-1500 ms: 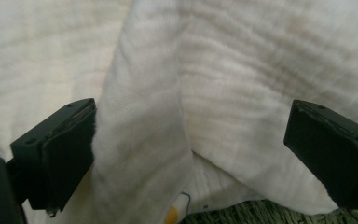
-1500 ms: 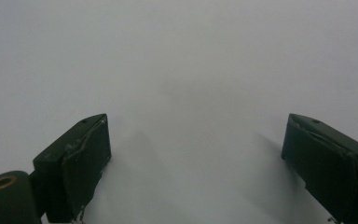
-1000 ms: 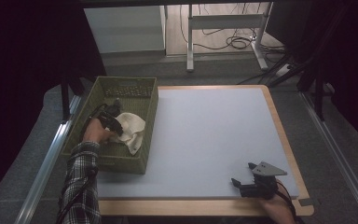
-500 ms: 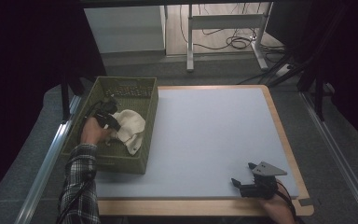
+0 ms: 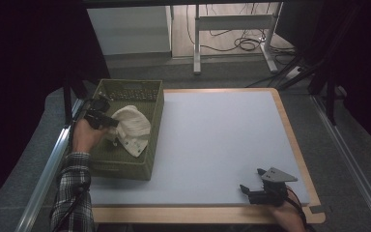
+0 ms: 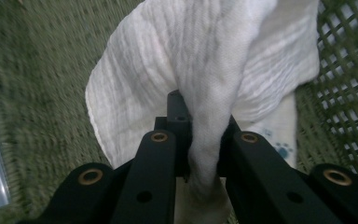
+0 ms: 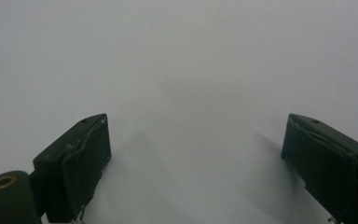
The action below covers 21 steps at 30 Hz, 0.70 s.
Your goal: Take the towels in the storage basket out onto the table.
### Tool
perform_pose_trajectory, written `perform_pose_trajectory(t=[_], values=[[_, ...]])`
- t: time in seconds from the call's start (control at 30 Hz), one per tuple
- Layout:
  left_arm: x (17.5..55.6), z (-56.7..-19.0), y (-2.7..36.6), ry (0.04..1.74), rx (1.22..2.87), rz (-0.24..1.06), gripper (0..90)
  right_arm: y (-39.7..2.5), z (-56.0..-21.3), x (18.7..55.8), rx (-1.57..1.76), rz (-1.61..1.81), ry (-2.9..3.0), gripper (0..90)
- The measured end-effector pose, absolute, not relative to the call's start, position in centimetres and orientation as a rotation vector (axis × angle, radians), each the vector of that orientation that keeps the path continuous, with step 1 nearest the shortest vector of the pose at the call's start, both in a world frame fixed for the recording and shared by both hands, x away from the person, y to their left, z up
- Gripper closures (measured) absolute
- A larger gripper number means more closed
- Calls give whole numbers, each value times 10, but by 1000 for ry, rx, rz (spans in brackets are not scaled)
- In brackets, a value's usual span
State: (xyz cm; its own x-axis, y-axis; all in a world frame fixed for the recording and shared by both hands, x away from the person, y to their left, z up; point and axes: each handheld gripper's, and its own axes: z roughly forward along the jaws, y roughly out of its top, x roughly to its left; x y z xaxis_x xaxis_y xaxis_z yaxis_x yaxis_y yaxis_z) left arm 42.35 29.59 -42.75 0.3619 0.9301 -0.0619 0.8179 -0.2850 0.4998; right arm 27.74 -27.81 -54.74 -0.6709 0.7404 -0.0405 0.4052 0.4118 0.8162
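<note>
The table (image 5: 212,145), pale grey-blue with a wooden edge, runs out ahead of the right gripper's jaws; in the right gripper view bare surface lies between and beyond both of them, with nothing in their way. Behind the table's far edge are a white cabinet (image 5: 128,29), metal desk legs (image 5: 232,21) and loose cables (image 5: 244,44) on the floor.

At the table's left edge sits an olive-green lattice basket (image 5: 154,104). In the left gripper view its woven floor spreads left of the jaws and its open-mesh wall rises to their right.

A white ribbed cloth (image 6: 205,60) is in the basket, bunched up in front of and above the left jaws, blocking most of what lies past them. Small blue paw prints mark it just right of the right-hand jaw; no writing can be read.

The left gripper (image 5: 107,121) has its jaws nearly closed, pinching a twisted fold of the cloth that runs down between them.

The right gripper (image 5: 247,190), near the table's front right edge, has its jaws spread wide and holds nothing.
</note>
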Motion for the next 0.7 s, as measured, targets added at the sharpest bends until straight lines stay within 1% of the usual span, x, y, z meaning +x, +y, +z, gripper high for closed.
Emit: perform_pose_trajectory(t=[0.47,0.7], values=[[408,-395,311,1467,2042,419,835,-278,-547,277,981,1153,2275,82],[401,-376,315,1445,1984,434,834,-278,-547,277,981,1153,2275,82]])
